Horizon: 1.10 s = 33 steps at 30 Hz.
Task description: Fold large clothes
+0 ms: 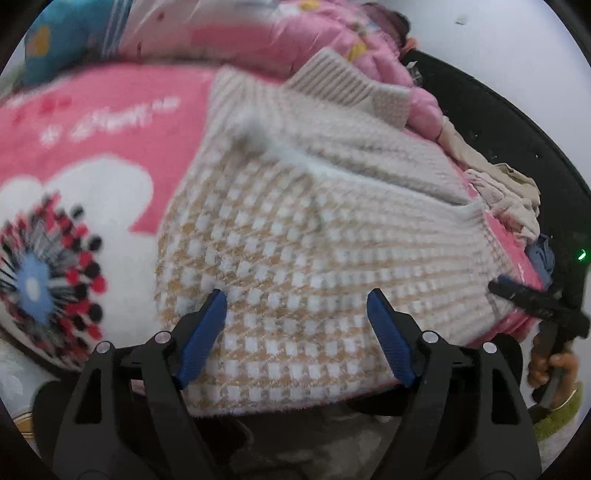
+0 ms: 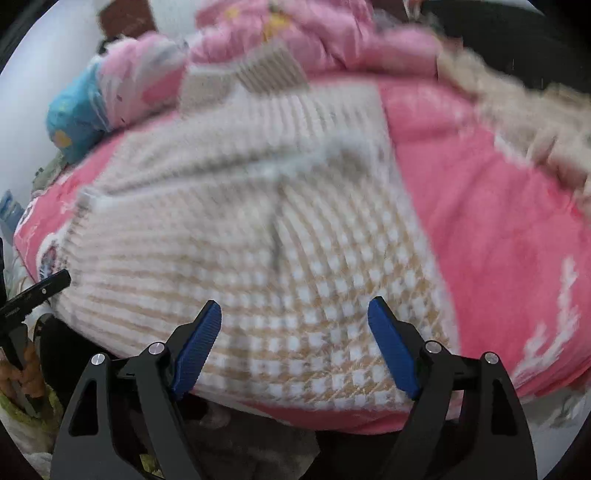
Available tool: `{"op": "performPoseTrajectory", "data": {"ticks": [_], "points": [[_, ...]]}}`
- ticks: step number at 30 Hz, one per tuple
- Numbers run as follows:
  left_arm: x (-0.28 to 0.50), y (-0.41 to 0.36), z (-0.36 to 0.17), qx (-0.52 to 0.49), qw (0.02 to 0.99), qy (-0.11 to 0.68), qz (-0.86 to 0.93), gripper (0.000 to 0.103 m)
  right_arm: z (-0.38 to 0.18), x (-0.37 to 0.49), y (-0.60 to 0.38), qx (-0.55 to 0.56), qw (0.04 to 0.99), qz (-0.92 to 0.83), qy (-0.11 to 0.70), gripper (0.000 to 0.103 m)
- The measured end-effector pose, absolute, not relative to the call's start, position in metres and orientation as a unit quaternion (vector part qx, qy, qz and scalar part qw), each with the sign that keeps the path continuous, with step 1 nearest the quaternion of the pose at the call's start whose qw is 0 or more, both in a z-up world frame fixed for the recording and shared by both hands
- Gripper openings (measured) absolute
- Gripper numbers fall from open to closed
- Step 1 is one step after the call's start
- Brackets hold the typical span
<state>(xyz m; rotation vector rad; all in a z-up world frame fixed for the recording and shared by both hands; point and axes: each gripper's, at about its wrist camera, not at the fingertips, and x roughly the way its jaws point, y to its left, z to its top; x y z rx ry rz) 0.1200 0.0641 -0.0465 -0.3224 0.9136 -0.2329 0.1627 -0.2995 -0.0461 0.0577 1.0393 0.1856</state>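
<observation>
Across the near part of the pink blanket (image 1: pixel 110 122) lay the knit sweater (image 1: pixel 295 229), folded into a broad block; its checked tan-and-white hem end reached the blanket's near edge, and the plain ribbed part ran toward the far edge. A ribbed cuff (image 1: pixel 343 83) sat at the sweater's far end, against the pink quilted garment (image 1: pixel 332 33) heaped along the far edge. A blue item (image 1: pixel 62 33) sat at the far left corner. Beige clothes (image 1: pixel 506 195) were bunched just off the blanket's right edge.

Left gripper (image 1: pixel 297 336): fingers spread wide, blue pads (image 1: pixel 203 339) poised over the sweater's near hem, nothing between them. Contact with the knit could not be told.

Right gripper (image 2: pixel 295 347): fingers likewise spread apart, pads (image 2: pixel 393 350) over the checked hem near the blanket's near edge, holding nothing. In the left wrist view the right gripper (image 1: pixel 535 306) showed at the sweater's right side, held by a hand (image 1: pixel 550 369). Both views were motion-blurred.
</observation>
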Motion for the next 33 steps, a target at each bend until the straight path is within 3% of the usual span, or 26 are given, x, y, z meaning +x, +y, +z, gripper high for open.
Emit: {"op": "performPoseTrajectory", "data": {"ticks": [8, 14, 20, 23, 33], "points": [[0.114, 0.061, -0.012, -0.142, 0.895, 0.407, -0.116, 0.075, 0.005, 0.162, -0.283, 0.014, 0.886, 0.121, 0.447, 0.080], [0.145, 0.033, 0.006, -0.111, 0.897, 0.407, -0.129, 0.078, 0.007, 0.189, -0.250, -0.004, 0.885, 0.153, 0.441, 0.087], [0.177, 0.005, -0.018, -0.077, 0.884, 0.446, -0.116, 0.084, -0.031, 0.210, -0.247, 0.004, 0.874, 0.117, 0.471, 0.087], [0.189, 0.002, -0.036, -0.074, 0.876, 0.466, -0.098, 0.087, -0.046, 0.220, -0.259, 0.053, 0.865, 0.128, 0.483, 0.094], [0.190, -0.005, -0.037, -0.071, 0.877, 0.466, -0.092, 0.094, -0.017, 0.217, -0.258, 0.062, 0.872, 0.128, 0.468, 0.095]]}}
